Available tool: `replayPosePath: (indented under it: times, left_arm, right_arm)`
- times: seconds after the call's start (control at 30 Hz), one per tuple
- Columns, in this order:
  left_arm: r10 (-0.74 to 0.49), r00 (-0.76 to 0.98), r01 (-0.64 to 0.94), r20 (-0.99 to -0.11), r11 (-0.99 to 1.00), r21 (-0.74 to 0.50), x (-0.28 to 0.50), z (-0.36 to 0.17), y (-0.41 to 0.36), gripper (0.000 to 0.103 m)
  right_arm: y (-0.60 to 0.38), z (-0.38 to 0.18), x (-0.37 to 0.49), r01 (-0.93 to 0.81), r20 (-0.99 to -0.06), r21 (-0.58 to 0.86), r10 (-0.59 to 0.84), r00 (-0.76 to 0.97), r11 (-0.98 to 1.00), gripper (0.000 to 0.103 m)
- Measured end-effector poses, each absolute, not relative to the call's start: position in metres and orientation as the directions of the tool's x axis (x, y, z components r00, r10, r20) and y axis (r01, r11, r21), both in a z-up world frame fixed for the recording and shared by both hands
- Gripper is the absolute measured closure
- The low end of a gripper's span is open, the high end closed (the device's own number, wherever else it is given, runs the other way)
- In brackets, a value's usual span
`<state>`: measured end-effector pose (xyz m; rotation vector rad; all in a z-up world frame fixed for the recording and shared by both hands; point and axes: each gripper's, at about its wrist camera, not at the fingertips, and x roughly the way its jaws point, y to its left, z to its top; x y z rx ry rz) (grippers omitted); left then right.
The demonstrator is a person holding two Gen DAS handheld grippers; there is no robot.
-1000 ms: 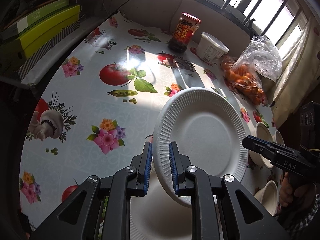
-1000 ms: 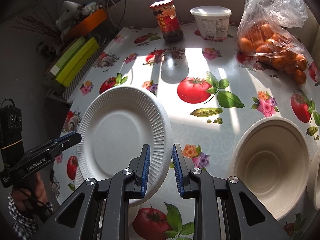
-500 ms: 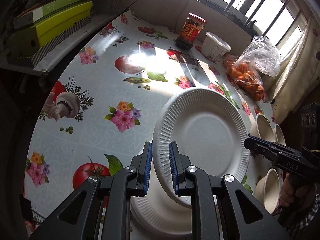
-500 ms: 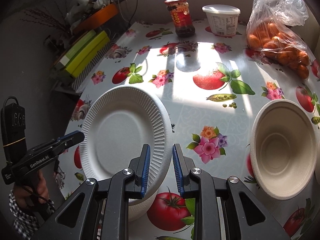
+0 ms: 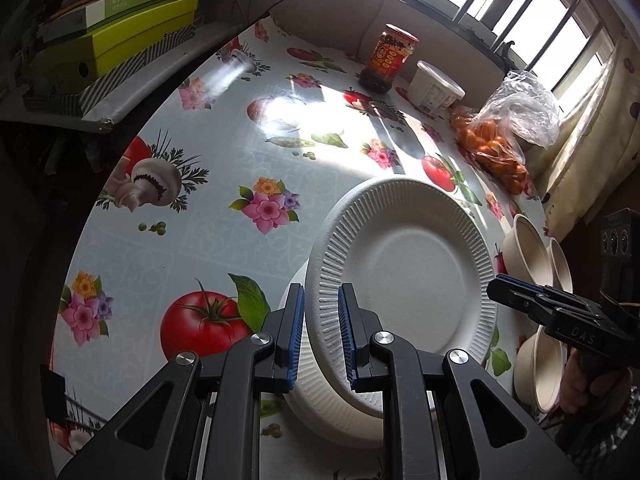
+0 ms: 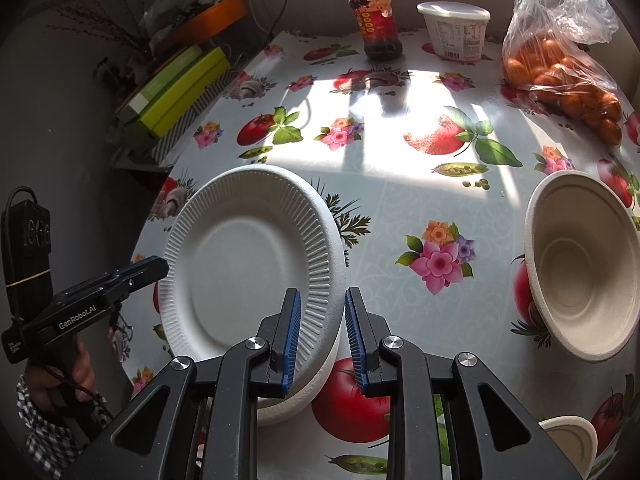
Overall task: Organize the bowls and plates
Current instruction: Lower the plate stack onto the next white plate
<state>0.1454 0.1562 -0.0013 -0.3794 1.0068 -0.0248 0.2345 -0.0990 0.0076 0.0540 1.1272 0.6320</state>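
A plate [image 6: 244, 264] sits above a plate stack [image 6: 304, 396] near the table's [image 6: 400, 208] left edge. A bowl [image 6: 580, 268] lies by the right edge. At the far edge stand a jar [image 6: 374, 20], a tub [image 6: 456, 30] and a fruit bag [image 6: 560, 60].

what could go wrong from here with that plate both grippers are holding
The white paper plate is pinched only at opposite rims by the left gripper and right gripper; uneven release could tip it off the plate stack beneath. It could also land off-centre. The bowl nearby risks a knock.
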Motion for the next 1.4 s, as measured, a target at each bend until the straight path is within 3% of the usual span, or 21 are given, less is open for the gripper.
replayPosePath:
  times: [1.4]
  left_arm:
    - [-0.161,0.493,-0.169,-0.855,0.946,-0.276,0.126,-0.031,0.154,0.085]
  right_arm:
    - [-0.090,-0.013,0.212,-0.464,-0.851,0.300,0.454,0.265,0.834,0.081]
